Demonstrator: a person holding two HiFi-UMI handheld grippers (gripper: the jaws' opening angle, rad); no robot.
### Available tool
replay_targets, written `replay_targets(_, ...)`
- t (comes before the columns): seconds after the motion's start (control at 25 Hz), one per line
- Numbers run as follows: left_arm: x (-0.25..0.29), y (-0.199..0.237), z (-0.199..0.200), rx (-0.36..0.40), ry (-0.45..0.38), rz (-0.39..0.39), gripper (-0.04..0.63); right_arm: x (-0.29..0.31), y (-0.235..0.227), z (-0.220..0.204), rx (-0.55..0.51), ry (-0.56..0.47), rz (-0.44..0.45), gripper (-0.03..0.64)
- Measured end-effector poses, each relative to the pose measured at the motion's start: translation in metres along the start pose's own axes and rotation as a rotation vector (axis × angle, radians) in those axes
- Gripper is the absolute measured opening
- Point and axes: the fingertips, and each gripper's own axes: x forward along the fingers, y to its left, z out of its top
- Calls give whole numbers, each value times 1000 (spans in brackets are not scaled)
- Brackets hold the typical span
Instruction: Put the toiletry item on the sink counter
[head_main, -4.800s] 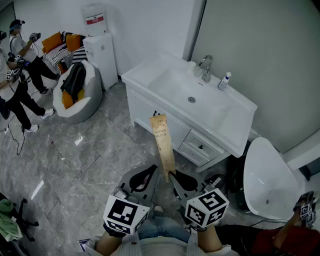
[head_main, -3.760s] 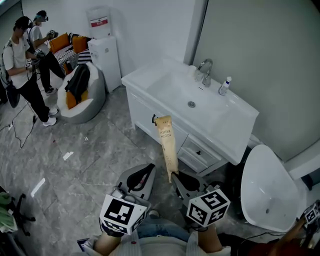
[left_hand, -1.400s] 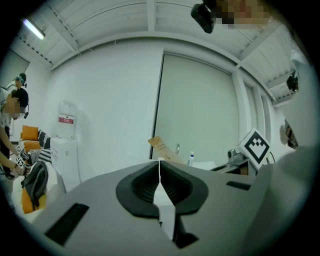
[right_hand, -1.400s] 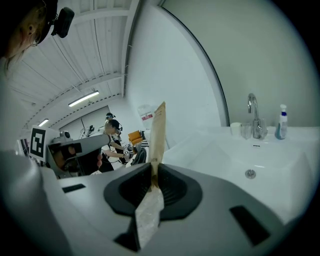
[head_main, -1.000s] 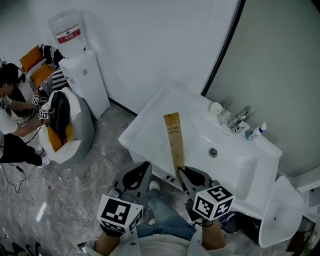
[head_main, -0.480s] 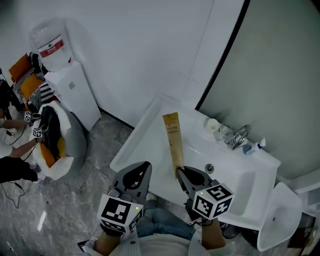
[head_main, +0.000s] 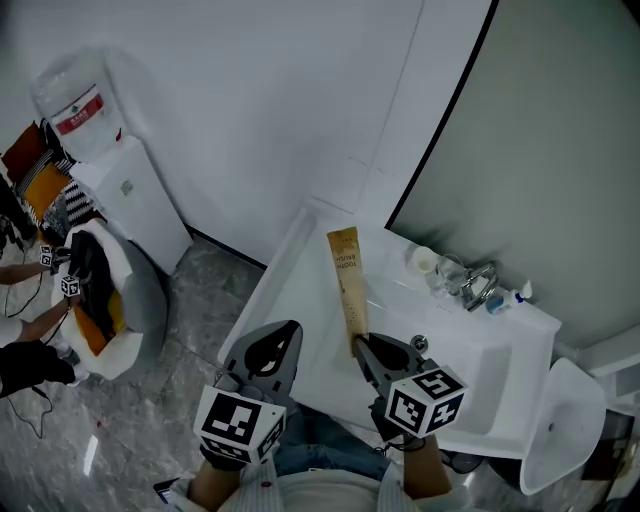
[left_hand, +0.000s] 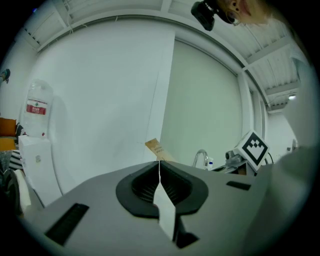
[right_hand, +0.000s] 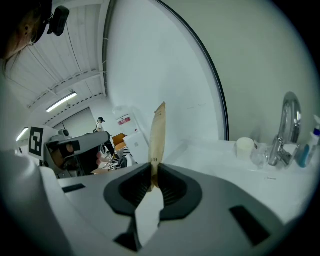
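A water dispenser stands against the wall on the far left, well away from the sink. Both tools reach forward side by side from the person's body, marker cubes facing up. The left tool points roughly level at the white wall, with its jaws pressed together on nothing. Just right of it, the right tool tips slightly downward and is clamped on the lower end of the toothbrush box. The box rises almost upright from the jaws. It is held over the left part of the white tabletop, not lying on it. Farther right along the back edge are a white cup, the faucet and a small blue-capped bottle.
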Motion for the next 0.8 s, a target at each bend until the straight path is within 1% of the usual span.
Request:
replay_targets(0.12,9,9,3,13,13,-40,20,8,-1,5,22,-14,-27,52)
replay_targets(0.28,26,21,8,29,39,-117,21,20,-2,15,65,-43,-80,52)
replay_targets(0.56,62,27,17,63,59,-254,20,38,-17,27,118,-80,-167,52)
replay_targets(0.8,84,36,21,76,66,-324,20,52,-28,36,136,-92,-218,52)
